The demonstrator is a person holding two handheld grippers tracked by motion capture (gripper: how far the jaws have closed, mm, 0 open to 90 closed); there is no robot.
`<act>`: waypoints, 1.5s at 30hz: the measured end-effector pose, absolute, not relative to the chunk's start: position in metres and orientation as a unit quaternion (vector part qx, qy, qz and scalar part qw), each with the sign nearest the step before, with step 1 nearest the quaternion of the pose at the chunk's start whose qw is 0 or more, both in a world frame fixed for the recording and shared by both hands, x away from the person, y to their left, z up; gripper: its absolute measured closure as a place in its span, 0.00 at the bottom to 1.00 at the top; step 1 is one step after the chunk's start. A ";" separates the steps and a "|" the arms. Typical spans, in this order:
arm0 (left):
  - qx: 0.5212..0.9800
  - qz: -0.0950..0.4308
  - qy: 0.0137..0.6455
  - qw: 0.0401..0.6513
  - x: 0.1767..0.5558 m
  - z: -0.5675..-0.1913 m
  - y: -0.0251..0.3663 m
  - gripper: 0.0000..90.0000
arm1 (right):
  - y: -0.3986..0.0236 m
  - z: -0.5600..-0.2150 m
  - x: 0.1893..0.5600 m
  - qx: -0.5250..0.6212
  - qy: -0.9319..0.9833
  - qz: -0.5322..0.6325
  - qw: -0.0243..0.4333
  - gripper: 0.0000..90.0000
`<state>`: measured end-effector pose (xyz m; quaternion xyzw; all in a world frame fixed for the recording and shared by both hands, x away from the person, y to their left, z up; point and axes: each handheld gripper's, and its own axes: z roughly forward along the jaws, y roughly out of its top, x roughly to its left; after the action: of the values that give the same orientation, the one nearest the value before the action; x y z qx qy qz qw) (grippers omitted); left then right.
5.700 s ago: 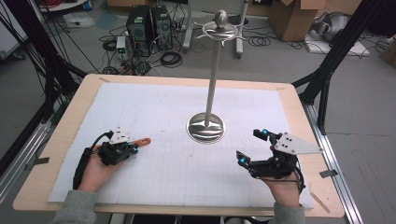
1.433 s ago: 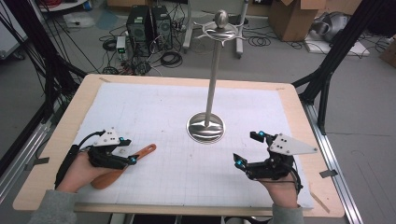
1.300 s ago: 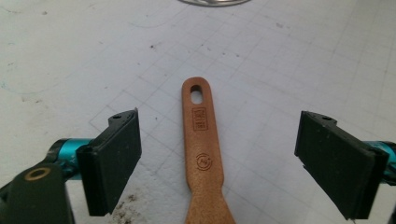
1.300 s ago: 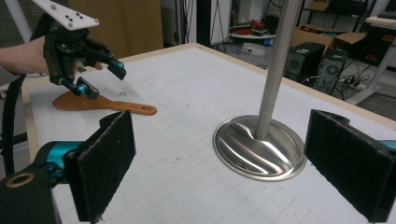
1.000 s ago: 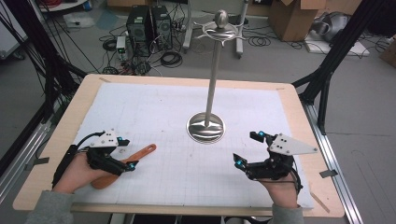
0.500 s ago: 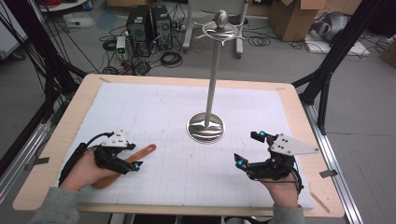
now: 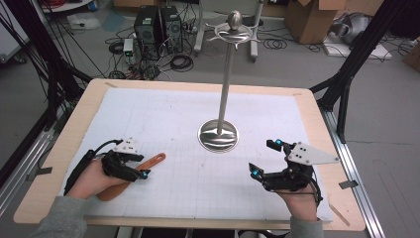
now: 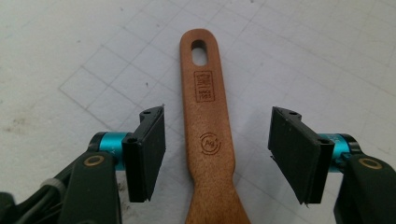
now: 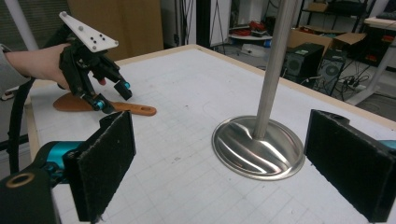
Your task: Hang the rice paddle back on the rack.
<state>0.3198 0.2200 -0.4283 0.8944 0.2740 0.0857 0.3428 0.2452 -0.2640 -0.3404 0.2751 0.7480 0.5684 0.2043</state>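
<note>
- Your left claw straddles the wooden spatula's handle; its jaws have just been closing, yet gaps remain on both sides, so nothing is gripped
- The spatula lies flat on the table's white gridded mat, at its near left
- Your right claw gapes wide and empty, facing the steel stand

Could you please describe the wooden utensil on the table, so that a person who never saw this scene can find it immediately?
Start from the metal stand near the middle of the white mat, then look toward the mat's near left corner. There the wooden spatula lies flat, its handle between the open jaws of the left gripper. It is the one brown wooden thing on the mat, with an oval hole at the handle's end.
</note>
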 end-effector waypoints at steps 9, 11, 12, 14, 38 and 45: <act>0.895 0.092 0.279 0.335 0.321 -0.430 0.221 0.52 | -0.265 -0.340 0.245 0.275 0.748 0.568 0.204 0.09; 0.896 0.095 0.283 0.330 0.320 -0.430 0.221 0.56 | -0.264 -0.341 0.245 0.276 0.748 0.568 0.204 0.09; 0.896 0.095 0.283 0.330 0.320 -0.430 0.221 0.57 | -0.264 -0.341 0.245 0.276 0.748 0.568 0.204 0.09; 0.894 0.098 0.288 0.330 0.320 -0.430 0.221 0.58 | -0.264 -0.341 0.245 0.275 0.749 0.568 0.202 0.09; 0.888 0.117 0.286 0.342 0.312 -0.424 0.223 0.72 | -0.263 -0.340 0.246 0.272 0.750 0.567 0.206 0.09; 0.872 0.135 0.281 0.377 0.303 -0.402 0.230 0.72 | -0.262 -0.340 0.245 0.273 0.752 0.565 0.202 0.09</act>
<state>0.3026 0.2296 -0.4022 0.8720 0.2808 0.1350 0.3774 0.2449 -0.2617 -0.3403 0.2732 0.7520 0.5650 0.2017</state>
